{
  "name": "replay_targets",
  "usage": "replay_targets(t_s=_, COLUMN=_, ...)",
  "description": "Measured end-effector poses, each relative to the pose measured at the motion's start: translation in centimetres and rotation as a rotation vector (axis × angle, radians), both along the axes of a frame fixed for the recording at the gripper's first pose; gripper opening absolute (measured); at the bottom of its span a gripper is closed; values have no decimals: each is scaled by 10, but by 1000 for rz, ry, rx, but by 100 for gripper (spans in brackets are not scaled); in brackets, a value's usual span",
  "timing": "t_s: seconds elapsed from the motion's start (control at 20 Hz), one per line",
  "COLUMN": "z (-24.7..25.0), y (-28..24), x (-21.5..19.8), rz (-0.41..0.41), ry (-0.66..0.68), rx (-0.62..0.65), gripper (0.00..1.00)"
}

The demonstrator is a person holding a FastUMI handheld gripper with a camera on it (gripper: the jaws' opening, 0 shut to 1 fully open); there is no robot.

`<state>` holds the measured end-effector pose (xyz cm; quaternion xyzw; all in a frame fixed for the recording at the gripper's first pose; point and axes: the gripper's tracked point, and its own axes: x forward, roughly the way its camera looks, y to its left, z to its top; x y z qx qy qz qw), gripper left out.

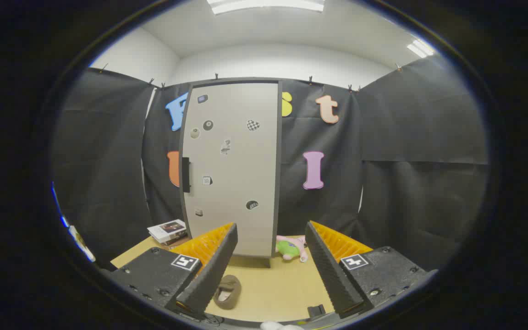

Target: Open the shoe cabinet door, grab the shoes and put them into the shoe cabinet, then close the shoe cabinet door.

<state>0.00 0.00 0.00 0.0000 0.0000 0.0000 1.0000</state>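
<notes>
A: Centre frame, cabinet (232,169) door shut, handle (185,174) on its left edge. Shoe (228,290) lower centre, on table (282,288).
B: Gripper (271,245) wide open, empty. Nothing done yet; all steps left.

Open tabletop (273,288) ahead of the spread, empty claw (271,270); shoe (228,291) alongside.
</notes>
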Motion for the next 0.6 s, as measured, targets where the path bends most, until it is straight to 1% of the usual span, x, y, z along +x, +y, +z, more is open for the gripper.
replay_targets(t_s=0.6, z=-7, y=3, x=-3, rz=-17, ry=14, rx=0, gripper=97)
